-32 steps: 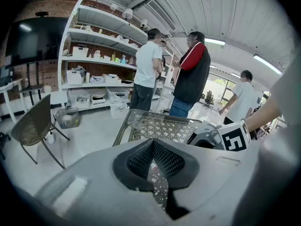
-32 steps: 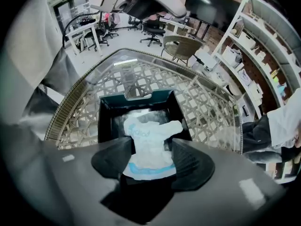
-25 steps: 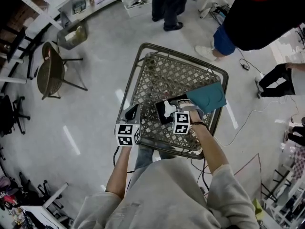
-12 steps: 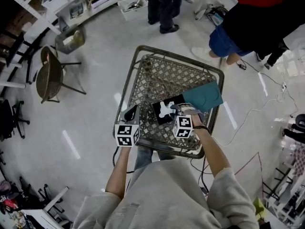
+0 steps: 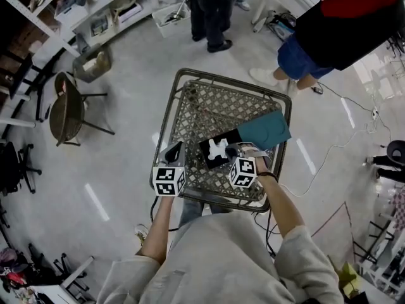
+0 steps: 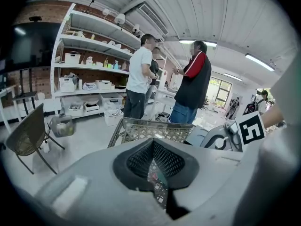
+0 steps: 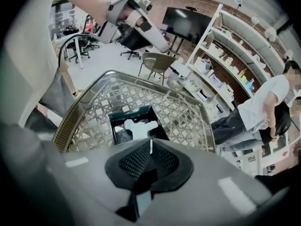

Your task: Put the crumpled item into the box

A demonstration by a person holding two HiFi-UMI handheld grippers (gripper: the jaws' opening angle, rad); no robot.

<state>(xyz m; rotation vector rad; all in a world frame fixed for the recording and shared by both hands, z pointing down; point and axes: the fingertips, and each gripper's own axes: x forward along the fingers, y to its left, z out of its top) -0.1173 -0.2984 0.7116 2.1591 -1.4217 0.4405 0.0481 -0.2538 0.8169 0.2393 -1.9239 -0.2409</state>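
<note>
A white crumpled item (image 5: pixel 218 148) lies inside a dark open box (image 5: pixel 210 161) with a teal flap (image 5: pixel 264 132), on the floor of a wire shopping cart (image 5: pixel 190 75). My right gripper (image 5: pixel 232 151) hovers just at the box's near side, shut, with nothing between its pads. In the right gripper view the crumpled item (image 7: pixel 138 126) lies in the box (image 7: pixel 116 122) just beyond the jaws of the right gripper (image 7: pixel 150 147). My left gripper (image 5: pixel 174 149) is held over the cart's near left rim, shut and empty, and the left gripper (image 6: pixel 151 147) points across the cart (image 6: pixel 141 125).
Three people stand on the far side of the cart (image 5: pixel 212 11) (image 5: pixel 329 30). A round chair (image 5: pixel 66 100) and a bin (image 5: pixel 93 62) are to the left by the shelves (image 5: pixel 76 11). A cable (image 5: pixel 329 157) runs over the floor at the right.
The right gripper has drawn back slightly from the box toward the person, and the white item stays in the box. The left gripper has hardly moved.
</note>
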